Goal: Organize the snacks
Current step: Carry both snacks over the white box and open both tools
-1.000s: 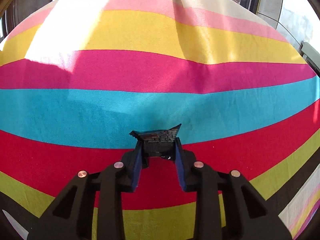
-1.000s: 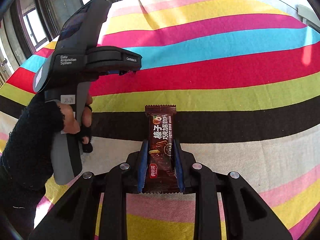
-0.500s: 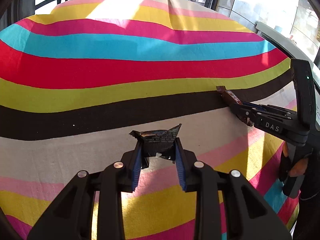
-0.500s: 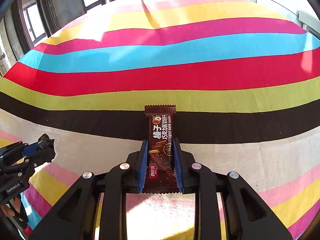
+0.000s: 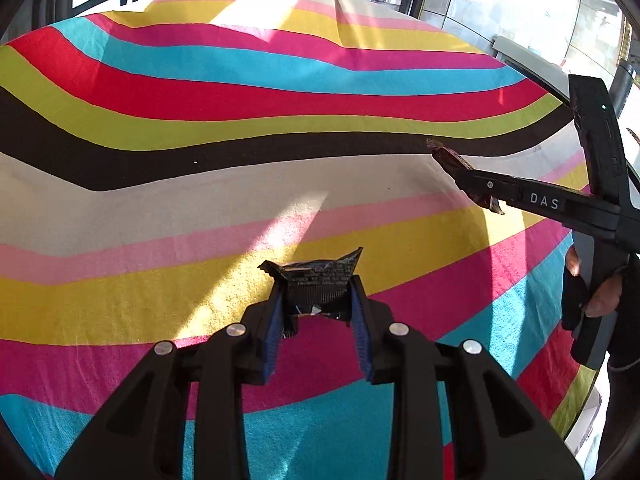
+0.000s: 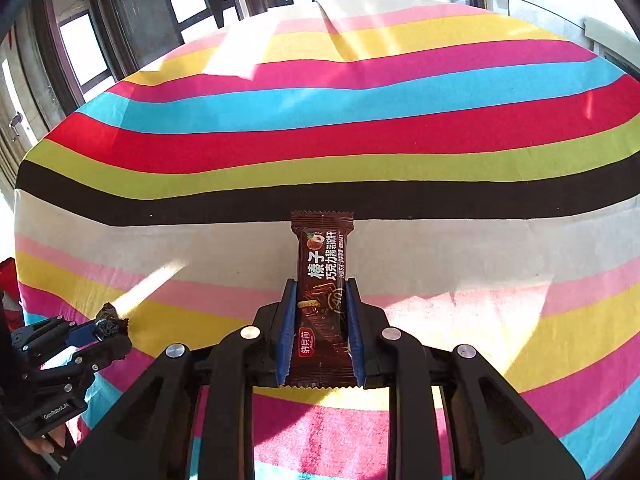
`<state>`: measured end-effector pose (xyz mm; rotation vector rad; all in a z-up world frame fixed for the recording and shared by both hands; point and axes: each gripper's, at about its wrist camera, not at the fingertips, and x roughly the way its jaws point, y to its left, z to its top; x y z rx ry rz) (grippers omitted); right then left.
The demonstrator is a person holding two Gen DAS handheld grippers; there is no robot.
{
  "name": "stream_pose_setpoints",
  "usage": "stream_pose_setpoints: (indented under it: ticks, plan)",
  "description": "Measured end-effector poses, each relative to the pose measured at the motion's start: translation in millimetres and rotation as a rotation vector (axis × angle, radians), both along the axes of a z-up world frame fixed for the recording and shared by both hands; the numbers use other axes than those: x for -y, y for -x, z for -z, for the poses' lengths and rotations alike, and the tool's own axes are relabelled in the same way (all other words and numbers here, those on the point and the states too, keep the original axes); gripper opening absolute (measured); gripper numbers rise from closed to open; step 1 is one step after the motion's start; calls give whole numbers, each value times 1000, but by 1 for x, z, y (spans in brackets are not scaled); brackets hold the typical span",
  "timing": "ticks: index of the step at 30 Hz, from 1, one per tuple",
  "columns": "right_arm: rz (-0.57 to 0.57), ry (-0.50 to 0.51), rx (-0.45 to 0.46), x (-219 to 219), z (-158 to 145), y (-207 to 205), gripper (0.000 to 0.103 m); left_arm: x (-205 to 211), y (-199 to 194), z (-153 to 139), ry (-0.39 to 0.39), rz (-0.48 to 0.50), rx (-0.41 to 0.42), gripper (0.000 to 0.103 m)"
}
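Left tongs (image 5: pixel 318 300) pinching black wrapper (image 5: pixel 316 278), right tongs (image 6: pixel 322 320) pinching brown snack bar (image 6: pixel 323 280), bare striped cloth (image 6: pixel 360 136) ahead.

Harsh window sunlight; hard shadows; fisheye-bent edges

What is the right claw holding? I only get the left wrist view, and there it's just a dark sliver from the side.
Observer: The right claw is shut on a brown chocolate wafer bar, label facing up.
Operator: Is it gripped at the end or the middle?
Observer: On its lower half; the top end sticks out past the fingertips, over the striped cloth.
Operator: Can you see my left claw from there?
Observer: Yes, the left claw shows at the lower left edge, shut on a dark crumpled wrapper.
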<state>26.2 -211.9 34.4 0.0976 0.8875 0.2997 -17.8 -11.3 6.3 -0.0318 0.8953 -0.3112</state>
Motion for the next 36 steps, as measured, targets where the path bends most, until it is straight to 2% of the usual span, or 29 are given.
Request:
stream_pose_setpoints:
  ticks: [5,11,18,28,36]
  plan:
    - [-42,-40,9,-20,-6,41,23,-6,10,0,12,1,-1,31]
    - [-84,-10,27,-33,-11,79,23,-1,29,0,15,15,3,31]
    - [-46,56,72,-4,-21,134,23,29,58,-4,-2,94,16,31]
    - [135,111,67,83,-19,229,23,124,116,-7,-13,317,48,31]
    - [389,91,53,162,-7,317,23,227,186,-9,-17,576,75,31]
